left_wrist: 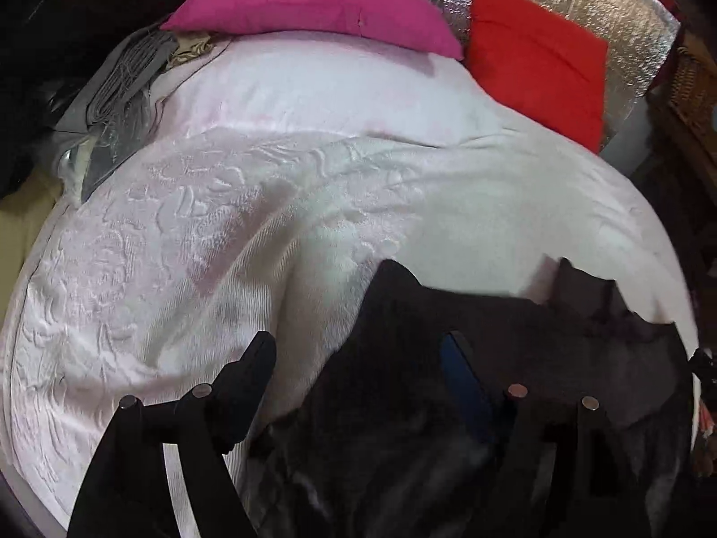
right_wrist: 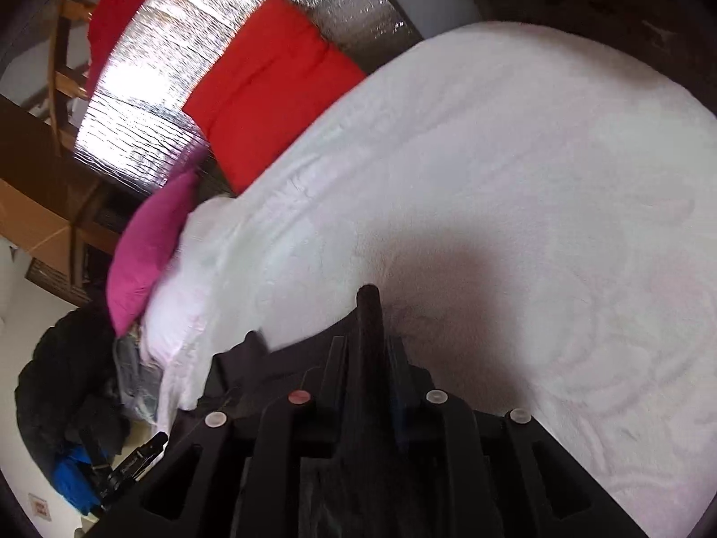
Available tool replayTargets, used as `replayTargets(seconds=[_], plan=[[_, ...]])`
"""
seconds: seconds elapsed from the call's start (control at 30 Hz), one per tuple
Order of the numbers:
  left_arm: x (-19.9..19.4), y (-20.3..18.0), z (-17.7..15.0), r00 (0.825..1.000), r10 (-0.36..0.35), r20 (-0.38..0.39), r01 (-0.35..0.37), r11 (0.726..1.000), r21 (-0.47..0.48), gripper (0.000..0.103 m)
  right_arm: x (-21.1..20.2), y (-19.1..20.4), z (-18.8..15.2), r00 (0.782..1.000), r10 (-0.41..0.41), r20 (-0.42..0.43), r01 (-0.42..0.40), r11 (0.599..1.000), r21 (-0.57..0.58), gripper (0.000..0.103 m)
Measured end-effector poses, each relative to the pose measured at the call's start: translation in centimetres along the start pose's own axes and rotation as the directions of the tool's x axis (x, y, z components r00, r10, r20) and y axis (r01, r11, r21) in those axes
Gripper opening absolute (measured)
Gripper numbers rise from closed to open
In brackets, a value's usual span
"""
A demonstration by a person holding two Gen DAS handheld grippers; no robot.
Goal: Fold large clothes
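My left gripper stands wide open over the dark garment, which lies on the white bedspread at the near edge of the bed; the cloth sits under and between the two fingers, but the pads do not press on it, so on that side I hold nothing. In the right wrist view my right gripper has its fingers nearly together with a dark strip of the same garment running up between them, and I judge that it is pinching the cloth, though the blur keeps me from seeing how firm that pinch is. The first risk, as I read it, is that this narrow hold slips: if I pull sideways with the right hand while the left is free, the fabric can slide out and the fold line is lost. The second is that the garment drags and bunches on the textured bedspread rather than lying flat, giving a crooked fold. The third is that when I close the left gripper again I catch the bedspread along with the garment, since both lie right under the fingers. The pink pillow and red pillow are well apart at the head of the bed, no hazard.
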State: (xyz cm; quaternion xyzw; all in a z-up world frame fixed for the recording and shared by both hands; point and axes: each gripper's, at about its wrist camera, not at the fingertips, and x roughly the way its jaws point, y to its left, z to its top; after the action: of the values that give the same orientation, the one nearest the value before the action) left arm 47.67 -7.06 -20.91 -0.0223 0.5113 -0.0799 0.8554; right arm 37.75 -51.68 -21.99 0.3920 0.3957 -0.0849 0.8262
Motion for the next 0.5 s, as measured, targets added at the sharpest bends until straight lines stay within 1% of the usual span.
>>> replayTargets(seconds=[0.07,0.1,0.17,0.2,0.23,0.27,0.3,0.4,0.5], plan=[[-1.1,-0.5,-0.8,1.0,-0.012,-0.013,0.012,1.0,0.021,0.078,-1.9,-0.6,-0.6,1.0,0.0,0.012,0.0,1.0,0.0,0.024],[-1.6,-0.5,-1.3,1.0,-0.017,-0.015,0.017,0.999,0.034,0.078,-2.8,-1.1,-0.8,1.0,0.001,0.02,-0.001,1.0,0.002,0.03],[-2.6,-0.4,-2.4,1.0,-0.02,-0.013,0.021,0.998,0.057,0.079,-4.6,-2.1,-1.5,1.0,0.01,0.029,-0.01,1.0,0.009,0.062],[-3.1,-0.2,-3.1,1.0,-0.021,-0.011,0.021,0.998,0.067,0.079,-5.6,-3.0,-2.1,0.999,0.033,0.036,-0.033,0.999,0.018,0.089],[-3.6,0.0,-3.6,1.0,-0.02,-0.009,0.02,0.997,0.073,0.079,-6.4,-3.5,-2.5,0.997,0.054,0.058,-0.056,0.998,0.03,0.091],[-4.2,0.4,-4.4,1.0,-0.014,-0.005,0.014,0.997,0.08,0.079,-7.6,-4.3,-3.2,0.994,0.072,0.086,-0.076,0.996,0.049,0.091],[-4.7,0.9,-5.1,1.0,-0.007,-0.002,0.007,0.997,0.081,0.079,-8.3,-5.0,-3.9,0.993,0.086,0.079,-0.091,0.994,0.062,0.091],[-5.6,2.8,-7.0,1.0,-0.014,-0.019,0.015,0.996,0.085,0.079,-9.1,-6.6,-5.2,0.991,0.133,0.007,-0.133,0.988,0.074,0.091],[-6.0,5.1,-9.0,0.993,-0.093,-0.065,0.099,0.992,0.083,0.079,-9.3,-8.3,-6.3,0.987,0.151,-0.057,-0.145,0.985,0.089,0.091]])
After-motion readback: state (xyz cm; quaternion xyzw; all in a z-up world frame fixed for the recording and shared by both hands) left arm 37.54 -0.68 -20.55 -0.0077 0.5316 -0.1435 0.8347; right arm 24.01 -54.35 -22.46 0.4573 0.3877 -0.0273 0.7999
